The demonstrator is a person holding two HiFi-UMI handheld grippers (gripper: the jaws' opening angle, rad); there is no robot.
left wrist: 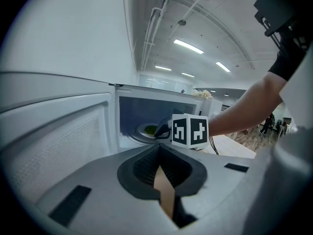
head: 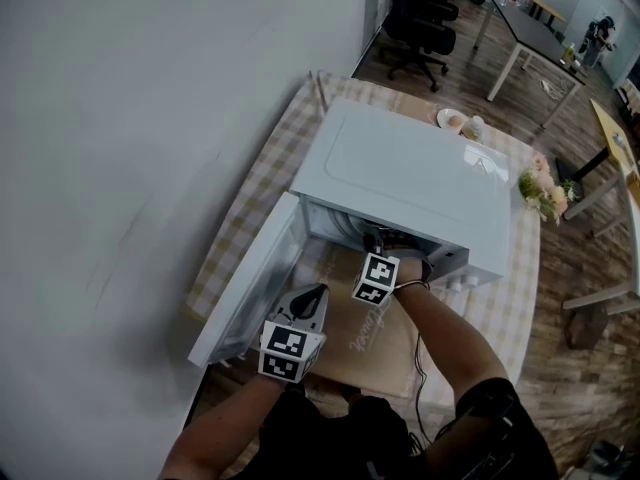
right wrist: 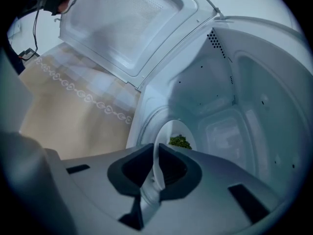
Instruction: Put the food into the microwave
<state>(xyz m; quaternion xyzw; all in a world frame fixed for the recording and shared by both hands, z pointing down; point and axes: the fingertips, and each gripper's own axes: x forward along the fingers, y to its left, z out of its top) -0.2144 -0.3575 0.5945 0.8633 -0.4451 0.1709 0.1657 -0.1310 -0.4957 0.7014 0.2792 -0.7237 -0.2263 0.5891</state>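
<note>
The white microwave (head: 410, 183) stands on the table with its door (head: 250, 288) swung open to the left. My right gripper (head: 375, 240) reaches into the cavity, shut on the rim of a white plate (right wrist: 168, 133) that carries green food (right wrist: 180, 142). In the left gripper view the plate (left wrist: 145, 129) lies low inside the cavity, over the turntable, with the right gripper (left wrist: 162, 131) at its edge. My left gripper (head: 308, 300) hovers in front of the open door, jaws together with nothing between them.
A tan mat (head: 370, 338) lies on the checked tablecloth (head: 250, 188) in front of the microwave. Flowers (head: 545, 193) and a small dish (head: 452, 120) sit behind and beside it. A grey wall runs along the left; office tables and chairs stand beyond.
</note>
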